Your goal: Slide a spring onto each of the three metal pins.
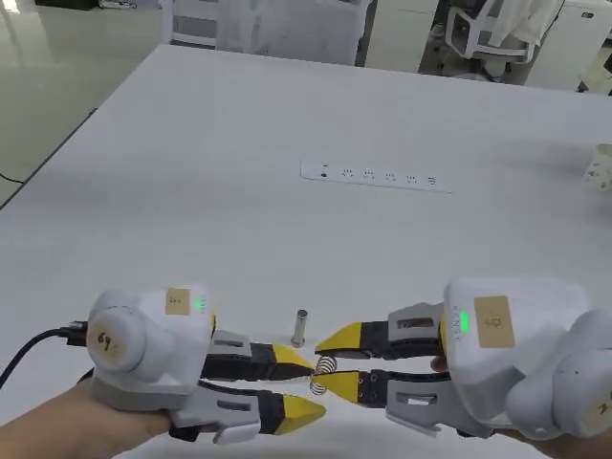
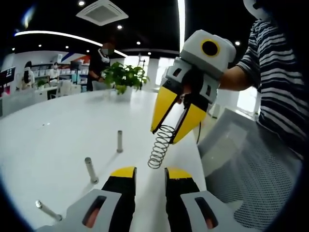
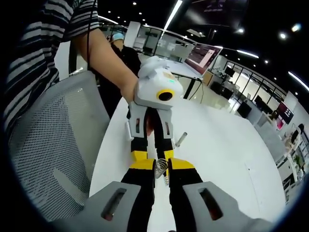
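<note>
A coiled metal spring (image 1: 325, 367) hangs between the yellow tips of my right gripper (image 1: 328, 362), which is shut on its upper end. In the left gripper view the spring (image 2: 159, 147) dangles from the right gripper (image 2: 165, 134), just above my left gripper (image 2: 151, 172), whose jaws stand a little apart with nothing between them. Two metal pins (image 2: 119, 141) (image 2: 90, 170) stand upright on the white table, and a third pin (image 2: 47, 210) leans at the lower left. One pin (image 1: 300, 327) stands just behind the two grippers' tips. My left gripper (image 1: 301, 384) faces the right one tip to tip.
A white power strip (image 1: 375, 176) lies mid-table. A small pale object (image 1: 601, 167) sits at the right edge. Office chairs (image 1: 492, 33) stand beyond the far side. A grey mesh chair (image 3: 48, 145) is close to the table's near edge, beside the person.
</note>
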A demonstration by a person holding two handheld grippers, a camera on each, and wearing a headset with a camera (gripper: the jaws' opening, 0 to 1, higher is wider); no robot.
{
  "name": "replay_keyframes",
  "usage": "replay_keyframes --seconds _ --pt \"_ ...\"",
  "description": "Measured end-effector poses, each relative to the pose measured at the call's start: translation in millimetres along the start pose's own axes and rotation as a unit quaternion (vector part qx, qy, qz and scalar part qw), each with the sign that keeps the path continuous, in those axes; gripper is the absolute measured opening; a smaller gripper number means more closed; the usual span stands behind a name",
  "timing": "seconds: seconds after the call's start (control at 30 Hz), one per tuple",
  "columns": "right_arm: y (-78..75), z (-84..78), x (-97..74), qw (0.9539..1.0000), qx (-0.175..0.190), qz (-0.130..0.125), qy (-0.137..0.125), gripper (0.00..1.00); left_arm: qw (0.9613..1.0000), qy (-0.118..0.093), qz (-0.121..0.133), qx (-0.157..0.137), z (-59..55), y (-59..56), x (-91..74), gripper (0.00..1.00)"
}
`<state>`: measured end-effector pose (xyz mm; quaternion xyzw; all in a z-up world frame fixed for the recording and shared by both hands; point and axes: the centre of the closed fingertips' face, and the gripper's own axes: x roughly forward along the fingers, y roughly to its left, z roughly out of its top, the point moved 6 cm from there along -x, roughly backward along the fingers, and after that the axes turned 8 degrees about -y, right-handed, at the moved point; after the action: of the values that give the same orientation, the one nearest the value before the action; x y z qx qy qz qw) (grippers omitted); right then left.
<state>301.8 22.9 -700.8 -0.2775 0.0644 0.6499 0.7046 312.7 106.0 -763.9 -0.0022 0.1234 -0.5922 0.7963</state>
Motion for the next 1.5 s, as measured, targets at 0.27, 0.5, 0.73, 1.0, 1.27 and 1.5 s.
replay_keyframes --seconds 0.27,0.5,0.73,1.0,1.27,1.5 --pt "1.3 -2.9 -1.3 1.0000 0.000 -0.001 0.006 0.07 0.9999 -0.005 0.010 -0.004 1.3 0.7 -1.7 0.23" --pt "0.7 -6.8 -1.6 0.9998 -0.002 -0.008 0.017 0.07 0.9997 -0.009 0.011 -0.020 -0.8 -0.1 -3.6 0.29" --pt "-3.2 -12.9 -3.2 0.9993 -0.004 -0.019 0.032 0.07 0.9993 0.002 0.025 -0.027 -6.6 0.9 -12.4 0.43" --pt "-5.0 -15.3 -4.1 0.9991 0.000 -0.025 0.034 0.07 0.9982 0.000 0.049 -0.035 -11.7 5.3 -26.7 0.49" --pt "-8.5 -16.4 -4.1 0.9988 0.002 -0.035 0.034 0.07 0.9956 -0.011 0.074 -0.055 -14.2 7.7 -38.4 0.59" --pt "-14.0 -20.2 -8.4 0.9981 0.005 -0.049 0.036 0.07 0.9910 -0.012 0.108 -0.078 -22.9 12.3 -56.0 0.70"
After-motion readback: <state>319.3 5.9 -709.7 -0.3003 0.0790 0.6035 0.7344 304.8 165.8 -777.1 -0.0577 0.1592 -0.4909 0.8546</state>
